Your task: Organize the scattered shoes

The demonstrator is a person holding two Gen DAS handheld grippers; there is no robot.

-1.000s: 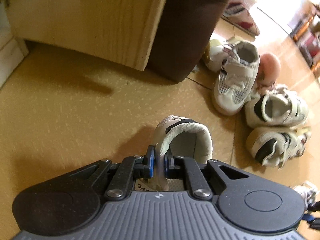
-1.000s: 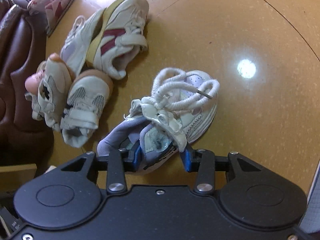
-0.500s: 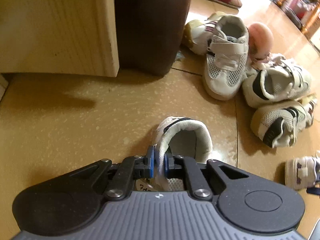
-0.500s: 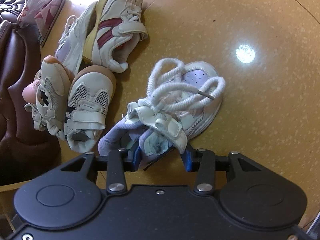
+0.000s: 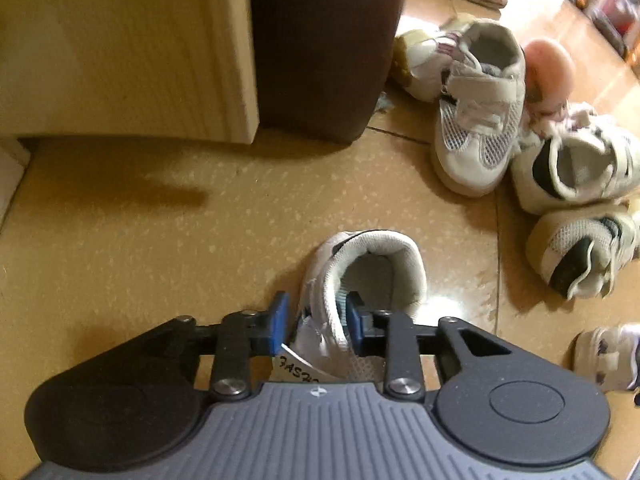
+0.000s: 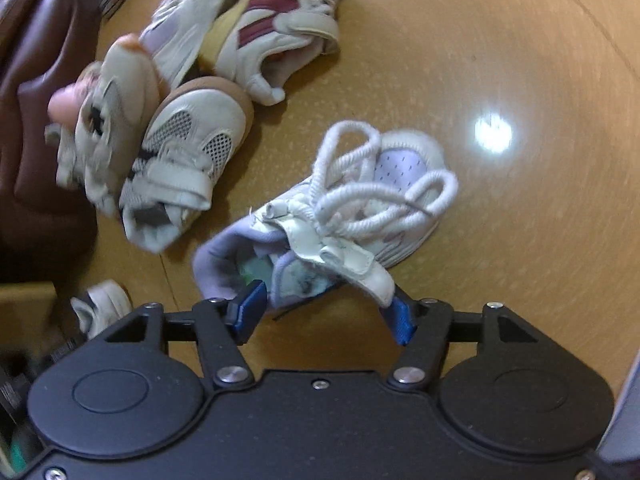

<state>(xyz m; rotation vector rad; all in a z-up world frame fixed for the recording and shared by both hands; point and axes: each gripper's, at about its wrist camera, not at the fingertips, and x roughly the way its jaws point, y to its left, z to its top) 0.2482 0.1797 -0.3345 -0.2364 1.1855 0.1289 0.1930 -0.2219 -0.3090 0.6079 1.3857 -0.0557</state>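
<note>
**Both grippers opening off their shoes**

Left gripper [image 5: 316, 326]: jaws have just been opening, now a narrow gap. The white shoe's [image 5: 372, 276] collar wall sits between the blue pads; left pad stands clear of it, right pad is inside the shoe opening, contact unclear. Shoe stands on the tan floor [image 5: 140, 248] right at the fingertips, heel away from the tool. A paper tag [image 5: 298, 366] with handwriting hangs below the jaws. Ahead-left a pale wood cabinet [image 5: 120, 48], ahead a dark brown block [image 5: 324, 44]. Ahead-right a heap of small white sneakers [image 5: 480, 120].

Right gripper [image 6: 324, 314]: jaws have just been opening, now wide. The lavender laced shoe [image 6: 360, 208] lies on the floor just ahead, its heel and strap between the pads; no pad visibly pressing it. Toe points away to the right, laces looped on top. Ahead-left a cluster of strap sneakers [image 6: 180, 152], one with maroon stripes [image 6: 276, 20]. Frame blurred.
</note>
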